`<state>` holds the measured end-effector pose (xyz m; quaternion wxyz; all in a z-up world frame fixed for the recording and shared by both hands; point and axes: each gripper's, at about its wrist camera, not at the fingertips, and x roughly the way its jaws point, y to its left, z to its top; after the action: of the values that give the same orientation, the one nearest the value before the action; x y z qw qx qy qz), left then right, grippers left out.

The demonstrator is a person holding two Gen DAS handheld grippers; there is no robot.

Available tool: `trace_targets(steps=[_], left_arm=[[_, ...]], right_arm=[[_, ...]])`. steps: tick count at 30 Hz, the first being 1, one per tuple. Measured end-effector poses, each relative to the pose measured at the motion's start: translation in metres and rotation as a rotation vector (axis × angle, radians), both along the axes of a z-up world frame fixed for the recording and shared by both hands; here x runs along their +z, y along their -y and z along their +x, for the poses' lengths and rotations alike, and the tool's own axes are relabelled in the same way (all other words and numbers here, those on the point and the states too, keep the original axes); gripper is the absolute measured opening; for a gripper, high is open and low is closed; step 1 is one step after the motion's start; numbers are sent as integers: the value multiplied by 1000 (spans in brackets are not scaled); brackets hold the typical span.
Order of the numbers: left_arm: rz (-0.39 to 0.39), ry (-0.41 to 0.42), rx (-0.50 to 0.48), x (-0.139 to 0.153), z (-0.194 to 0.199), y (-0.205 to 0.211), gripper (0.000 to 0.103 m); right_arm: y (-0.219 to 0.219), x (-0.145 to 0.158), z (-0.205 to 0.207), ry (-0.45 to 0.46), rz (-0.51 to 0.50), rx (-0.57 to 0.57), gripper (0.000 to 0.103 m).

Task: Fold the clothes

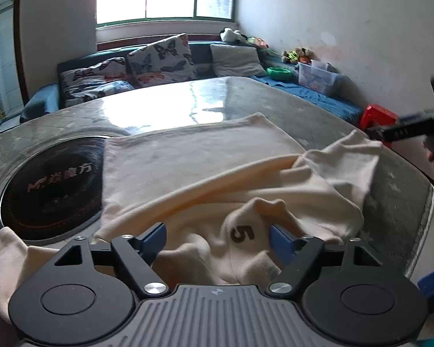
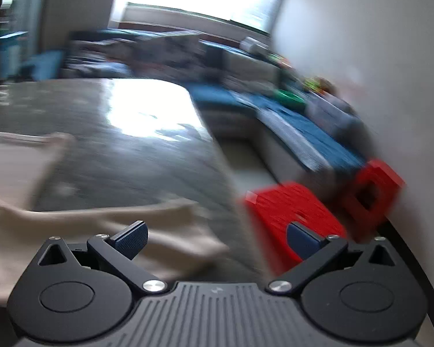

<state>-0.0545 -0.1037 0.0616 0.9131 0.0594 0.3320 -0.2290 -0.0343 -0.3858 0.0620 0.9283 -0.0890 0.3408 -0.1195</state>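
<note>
ahead of my left hand-held gripper (image 1: pixel 218 241) the grey desk (image 1: pixel 275 98) carries a cream shirt (image 1: pixel 188 156), spread flat further out and bunched close in. a fold with a brown number 5 (image 1: pixel 241 233) sits between my spread fingers, which press on nothing yet. my right hand-held gripper (image 2: pixel 217 240) stands wide apart over the desk edge, the shirt's hem to its left, gripping nothing. i judge i should pinch only the bunched edge, then lift and lay it evenly.

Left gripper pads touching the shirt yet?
Cannot tell. In the left wrist view the left gripper stands open around bunched shirt fabric, but no clear gap or contact shows at either pad.
</note>
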Motion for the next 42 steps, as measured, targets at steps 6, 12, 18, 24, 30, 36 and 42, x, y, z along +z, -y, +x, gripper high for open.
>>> trace_targets(steps=[6,12,18,24,30,36,42], left_arm=[[36,12,-49,-6,-6,6,58],[32,4,-99,-8,-16,0,30],[21,3,-130,-3,-30,-16,25],[-4,10,-124,9,-33,-30,29],[-12,62,-79,26,-16,-31,42],[3,48,55,31,37,-34,52],[28,0,85,29,92,-35,67]], right_arm=[[-81,3,16,-7,8,291,103],[-152,-9,30,-35,-35,507,103],[-205,-26,17,-84,-108,754,103],[-217,-24,-17,-108,-138,926,103],[-206,-16,-36,-219,-26,1078,103],[-192,-2,-34,-215,89,1079,103],[-194,0,-26,-218,223,1069,103]])
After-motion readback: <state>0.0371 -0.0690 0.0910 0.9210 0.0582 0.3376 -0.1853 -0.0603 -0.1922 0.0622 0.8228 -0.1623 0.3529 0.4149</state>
